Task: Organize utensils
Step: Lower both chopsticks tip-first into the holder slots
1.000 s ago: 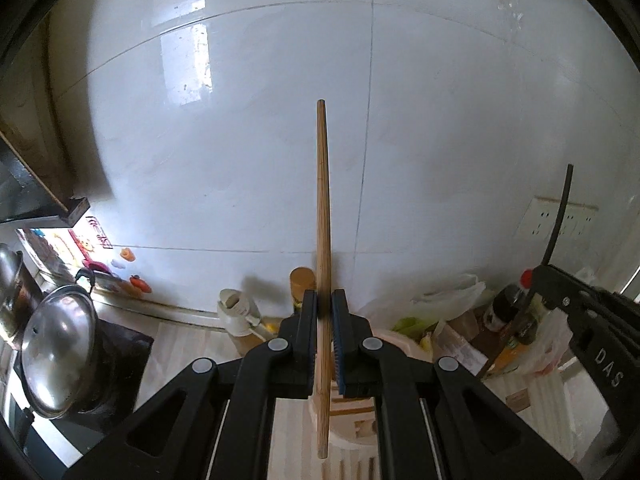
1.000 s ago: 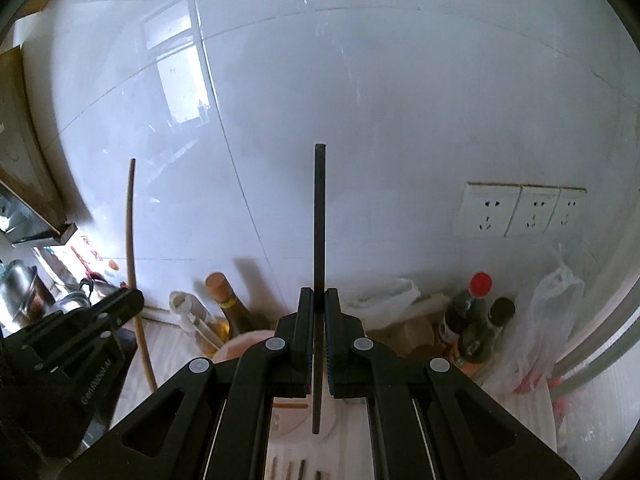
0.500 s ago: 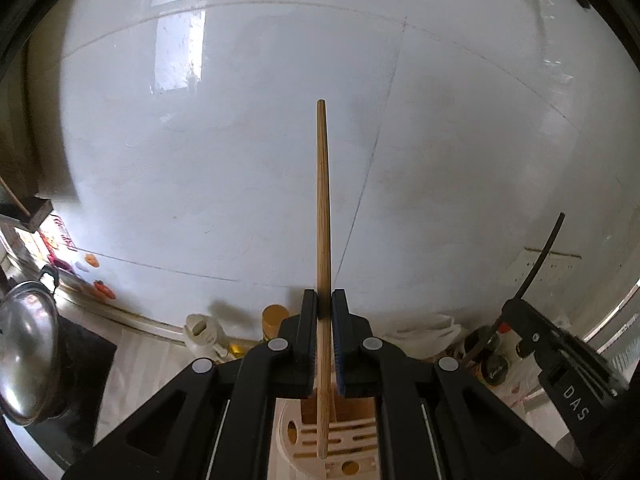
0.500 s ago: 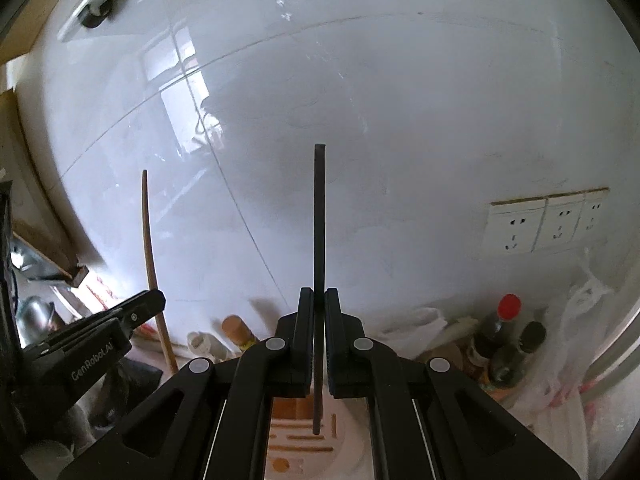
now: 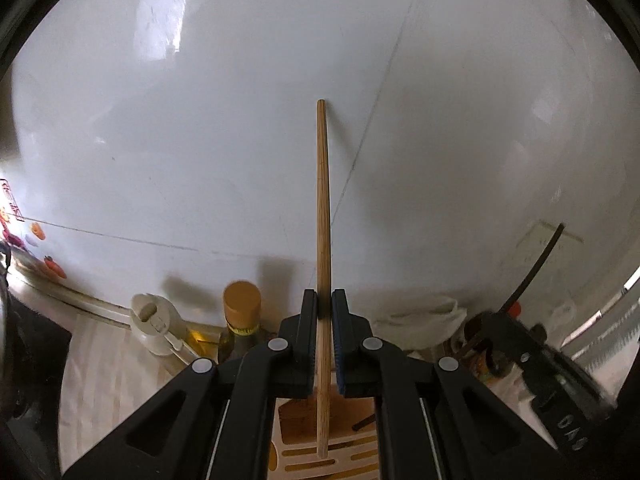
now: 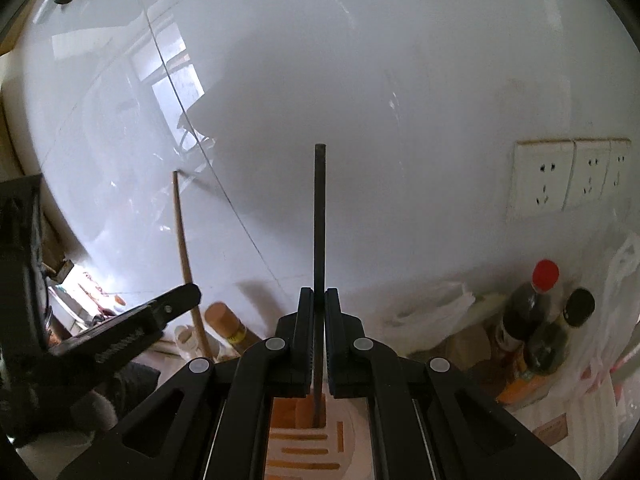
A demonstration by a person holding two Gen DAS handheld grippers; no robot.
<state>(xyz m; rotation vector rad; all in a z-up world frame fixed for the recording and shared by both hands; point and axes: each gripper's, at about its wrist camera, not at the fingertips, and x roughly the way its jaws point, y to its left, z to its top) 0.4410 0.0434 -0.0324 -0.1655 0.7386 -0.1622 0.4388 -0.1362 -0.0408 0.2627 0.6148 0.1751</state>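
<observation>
Much of the slotted utensil holder [image 5: 304, 412] is hidden under the black gripper frames in both wrist views; only a pale strip with long narrow slots shows between the fingers, and its full outline cannot be made out. In the left wrist view the right gripper [image 5: 486, 330] is blurred at the right edge, so its jaws cannot be read there.

The left gripper [image 5: 324, 308] has its jaws narrowed onto a wooden chopstick [image 5: 322, 208], a light brown, round stick standing upright. Its lower tip reaches down to the holder's slotted top; whether it has entered a slot cannot be told. The right gripper [image 6: 319, 306] clamps a black chopstick [image 6: 320, 220], thin, dark and also upright, whose lower end sits at an opening in the holder [image 6: 304, 444].

From the right wrist view the left gripper [image 6: 176, 304] and the wooden chopstick [image 6: 182, 236] stand just to the left, apart from the black one. The white tiled wall [image 5: 200, 140] lies close behind both sticks. A bottle with a tan cap [image 5: 242, 308] and a white container [image 5: 154, 324] stand to the far left of the holder; a red-capped bottle [image 6: 532, 300], a black-capped bottle [image 6: 568, 320] and plastic bags [image 6: 432, 304] crowd the right, under the wall sockets [image 6: 568, 176].
</observation>
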